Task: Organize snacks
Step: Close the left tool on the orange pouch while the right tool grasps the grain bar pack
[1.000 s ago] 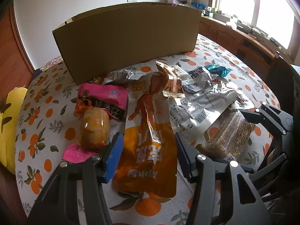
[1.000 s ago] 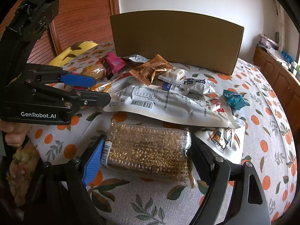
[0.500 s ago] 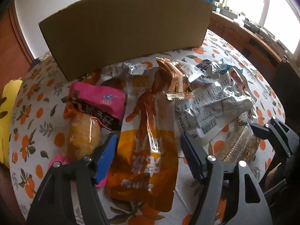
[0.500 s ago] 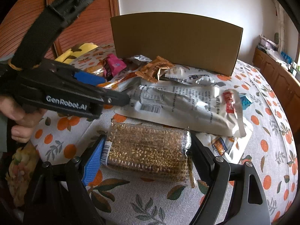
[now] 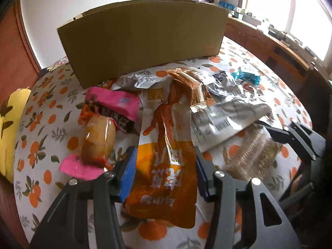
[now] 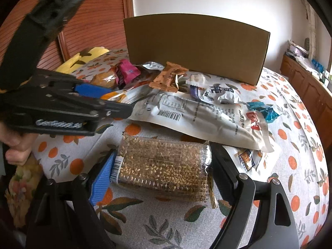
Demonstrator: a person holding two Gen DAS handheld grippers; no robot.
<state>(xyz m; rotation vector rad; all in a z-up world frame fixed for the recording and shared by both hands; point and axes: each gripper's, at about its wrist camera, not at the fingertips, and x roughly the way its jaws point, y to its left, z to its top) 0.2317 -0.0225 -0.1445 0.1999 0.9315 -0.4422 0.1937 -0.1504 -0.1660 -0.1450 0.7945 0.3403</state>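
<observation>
Since the earlier frame left gripper (image 5: 164,170) has closed in on the orange chicken-feet pouch (image 5: 166,166), jaws now pressing both its edges on the orange-print tablecloth (image 5: 37,145). Right gripper (image 6: 161,170) jaws clamp the sesame bar pack (image 6: 164,166), near the cardboard box (image 6: 197,45) and beside the white barcode bag (image 6: 203,120).

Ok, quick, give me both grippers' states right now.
Left gripper: closed on the orange snack pouch, pads at both its edges.
Right gripper: closed on the sesame bar pack, a finger against each end.
</observation>
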